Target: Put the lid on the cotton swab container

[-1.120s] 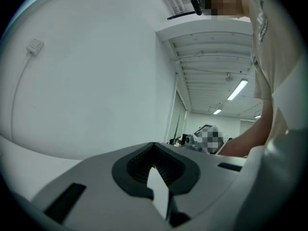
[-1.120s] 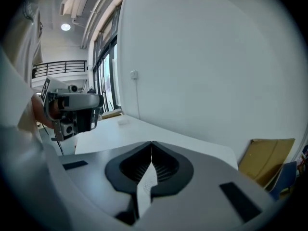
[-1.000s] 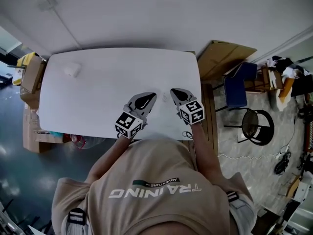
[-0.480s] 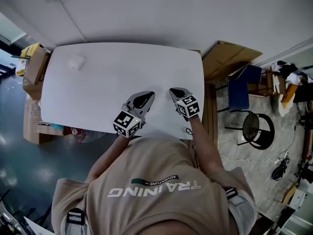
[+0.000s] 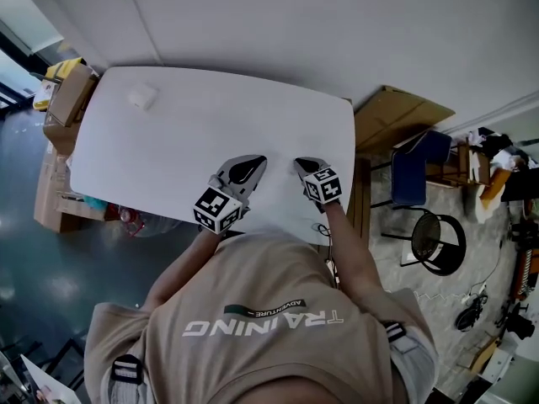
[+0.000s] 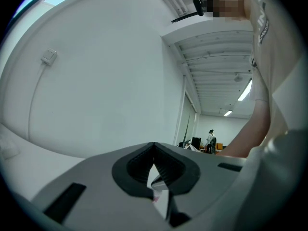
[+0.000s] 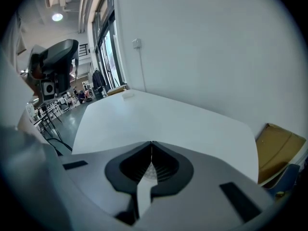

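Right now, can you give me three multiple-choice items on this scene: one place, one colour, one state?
1. Where on the table lies the small pale object?
A. far left corner
B. near right corner
C. centre
2. What colour is the table?
A. brown
B. white
C. blue
3. How do the jaws of the left gripper and the right gripper stand?
A. both apart
B. both together, empty
C. one holds a lid
Answers: 1 A, the head view shows it there; 2 B, its top is plain white; 3 B, each gripper view shows tips meeting, nothing between.
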`<state>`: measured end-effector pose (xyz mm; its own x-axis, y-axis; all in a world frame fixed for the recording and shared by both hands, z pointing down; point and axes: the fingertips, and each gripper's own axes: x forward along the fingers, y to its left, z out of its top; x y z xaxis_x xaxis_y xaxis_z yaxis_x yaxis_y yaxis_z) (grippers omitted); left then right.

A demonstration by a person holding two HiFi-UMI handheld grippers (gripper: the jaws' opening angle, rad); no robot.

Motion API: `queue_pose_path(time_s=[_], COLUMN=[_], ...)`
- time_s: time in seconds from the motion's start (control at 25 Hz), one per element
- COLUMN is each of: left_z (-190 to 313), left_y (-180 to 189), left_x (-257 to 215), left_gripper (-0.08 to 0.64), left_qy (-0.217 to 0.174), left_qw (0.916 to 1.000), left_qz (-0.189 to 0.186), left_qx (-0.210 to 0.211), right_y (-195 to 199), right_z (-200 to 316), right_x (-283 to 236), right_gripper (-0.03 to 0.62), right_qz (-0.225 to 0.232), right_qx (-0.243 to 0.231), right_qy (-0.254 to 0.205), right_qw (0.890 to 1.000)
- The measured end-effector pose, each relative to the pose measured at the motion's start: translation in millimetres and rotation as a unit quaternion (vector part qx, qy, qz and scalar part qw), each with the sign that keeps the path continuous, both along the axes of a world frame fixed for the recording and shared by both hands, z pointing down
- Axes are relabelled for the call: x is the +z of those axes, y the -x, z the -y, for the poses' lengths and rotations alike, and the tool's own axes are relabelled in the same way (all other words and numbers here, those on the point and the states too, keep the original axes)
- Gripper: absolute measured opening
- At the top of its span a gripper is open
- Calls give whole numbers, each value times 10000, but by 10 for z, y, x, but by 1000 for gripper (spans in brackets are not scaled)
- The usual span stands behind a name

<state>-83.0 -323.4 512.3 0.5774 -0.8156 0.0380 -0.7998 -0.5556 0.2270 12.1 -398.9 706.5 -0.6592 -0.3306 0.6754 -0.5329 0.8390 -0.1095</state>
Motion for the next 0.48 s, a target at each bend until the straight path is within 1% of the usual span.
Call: queue_pose_path(time_s=[0.16,0.36,0.48], left_z=[-75,-162,-188], left_y=[60,109,73], left_x=[22,46,41], left_gripper=[12,12,12], left_qy=[22,60,52], left_qw=[9999,9998,9999], left_qz=[13,42,50], left_qx=[-109,-168,-137], right_y=[13,43,49], right_z=[-4,-22,-26], right_x=[50,104,108], right_gripper=[18,18,18], right_qz=[-35,-249,-377], right_qx=[-25,-100,-149], right_qy=[-4,-76,-171], right_qw=[10000,9996,9990])
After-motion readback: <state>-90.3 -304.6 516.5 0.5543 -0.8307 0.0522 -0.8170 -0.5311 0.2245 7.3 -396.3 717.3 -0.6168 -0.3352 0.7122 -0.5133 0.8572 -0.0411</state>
